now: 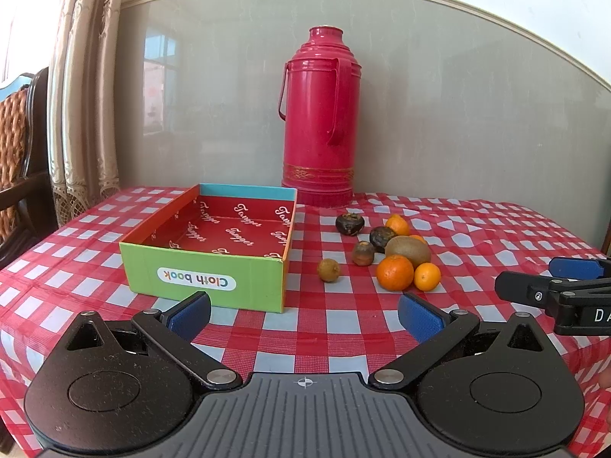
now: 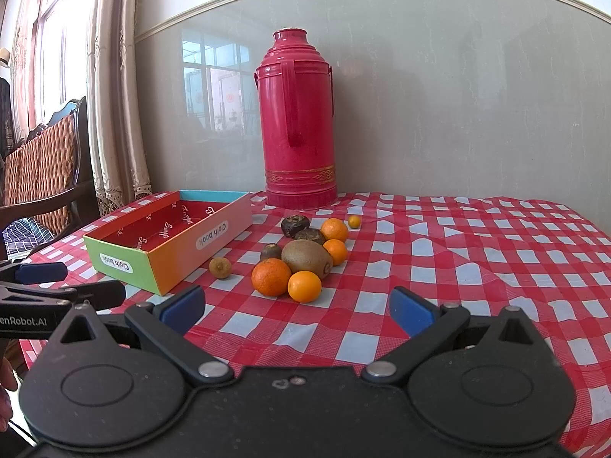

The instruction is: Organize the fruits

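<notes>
A pile of fruit lies on the checked tablecloth: a kiwi (image 1: 408,250) (image 2: 306,256), a large orange (image 1: 395,272) (image 2: 271,277), smaller oranges (image 1: 427,277) (image 2: 304,286), dark brown fruits (image 1: 349,224) (image 2: 294,225) and a small brown fruit (image 1: 328,270) (image 2: 220,267). An open "Cloth book" box (image 1: 202,280) (image 2: 114,263) with a red inside stands left of the fruit. My left gripper (image 1: 304,315) is open and empty, near the table's front. My right gripper (image 2: 296,309) is open and empty, in front of the oranges; it also shows in the left wrist view (image 1: 550,286).
A tall red thermos (image 1: 320,114) (image 2: 298,114) stands at the back against the wall. A wooden chair (image 2: 42,175) and curtain are left of the table. The table edge runs along the left side.
</notes>
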The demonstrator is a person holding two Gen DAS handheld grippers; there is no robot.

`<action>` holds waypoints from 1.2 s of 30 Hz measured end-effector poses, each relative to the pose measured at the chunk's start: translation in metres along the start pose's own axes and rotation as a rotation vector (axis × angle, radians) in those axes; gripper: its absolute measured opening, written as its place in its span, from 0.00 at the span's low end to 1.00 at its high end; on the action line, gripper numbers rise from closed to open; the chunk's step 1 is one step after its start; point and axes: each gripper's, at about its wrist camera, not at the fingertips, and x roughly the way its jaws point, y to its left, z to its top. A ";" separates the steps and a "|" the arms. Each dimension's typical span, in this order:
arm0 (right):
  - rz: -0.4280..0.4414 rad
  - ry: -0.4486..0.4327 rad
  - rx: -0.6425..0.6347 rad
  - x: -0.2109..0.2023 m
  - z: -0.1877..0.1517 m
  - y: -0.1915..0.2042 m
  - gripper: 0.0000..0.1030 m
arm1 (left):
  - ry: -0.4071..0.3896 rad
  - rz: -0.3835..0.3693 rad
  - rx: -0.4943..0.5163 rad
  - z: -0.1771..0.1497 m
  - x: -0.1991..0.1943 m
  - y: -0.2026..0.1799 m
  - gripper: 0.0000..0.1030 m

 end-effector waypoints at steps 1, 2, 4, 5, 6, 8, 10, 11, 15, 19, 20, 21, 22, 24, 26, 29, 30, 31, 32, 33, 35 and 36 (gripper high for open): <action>0.000 0.000 0.000 0.000 0.000 0.000 0.95 | 0.000 0.001 0.000 0.000 0.000 0.000 1.00; 0.000 0.000 0.000 0.000 0.000 0.000 0.95 | -0.001 0.001 0.000 0.000 0.000 0.000 1.00; 0.001 0.000 0.000 0.000 0.000 0.000 0.95 | 0.000 0.001 0.000 0.000 0.001 -0.001 1.00; 0.001 0.000 0.000 0.000 0.000 0.000 0.95 | -0.001 0.000 0.000 0.000 0.001 -0.001 1.00; 0.001 0.000 0.000 0.000 0.000 0.000 0.95 | 0.000 -0.002 -0.001 0.000 0.001 0.000 1.00; 0.002 0.000 0.000 0.000 0.000 0.000 0.95 | 0.000 -0.002 -0.001 0.000 0.001 0.000 1.00; 0.001 0.000 -0.001 0.000 0.000 0.000 0.95 | 0.000 -0.002 -0.001 0.000 0.001 0.000 1.00; 0.002 0.000 0.000 0.000 0.000 0.000 0.95 | 0.000 -0.003 -0.002 0.000 0.001 0.000 1.00; 0.001 0.000 0.000 0.000 0.000 0.000 0.95 | 0.001 -0.004 -0.002 0.000 0.001 0.000 1.00; 0.001 0.000 0.000 0.000 0.000 0.000 0.95 | 0.001 -0.003 0.000 0.001 0.001 0.001 1.00; 0.000 0.001 0.000 0.000 0.000 0.000 0.95 | 0.000 -0.004 -0.001 0.001 0.001 0.000 1.00; 0.001 0.001 0.000 0.000 0.000 0.000 0.95 | 0.001 -0.004 -0.001 0.001 0.001 0.000 1.00; 0.001 0.001 0.000 0.000 0.000 0.000 0.95 | 0.001 -0.003 -0.001 0.001 0.001 0.001 1.00; 0.001 0.001 0.000 0.000 0.000 0.000 0.95 | 0.002 -0.004 0.000 0.001 0.002 0.001 1.00; 0.000 0.001 0.000 0.000 0.000 0.000 0.95 | 0.002 -0.004 0.000 0.001 0.002 0.001 1.00; 0.000 0.001 0.000 0.000 0.000 0.000 0.95 | 0.011 -0.008 0.000 0.000 0.003 0.001 1.00; 0.000 0.001 0.000 0.000 0.000 0.000 0.95 | 0.014 -0.007 0.002 0.001 0.003 0.001 1.00; -0.001 0.000 0.000 0.000 0.000 0.000 0.95 | 0.017 0.000 0.001 0.001 0.004 0.000 1.00; -0.002 -0.001 0.002 0.000 0.000 -0.001 0.95 | 0.016 0.006 -0.002 0.000 0.003 0.000 1.00; -0.003 -0.002 0.005 -0.001 0.000 -0.002 0.95 | 0.010 0.008 -0.004 0.000 0.002 0.000 1.00; -0.017 -0.017 0.015 -0.003 0.000 -0.004 0.95 | 0.010 -0.003 -0.009 0.000 0.002 -0.001 1.00; -0.026 -0.023 0.015 -0.003 0.001 -0.004 0.95 | 0.032 -0.032 -0.010 0.000 0.006 -0.003 1.00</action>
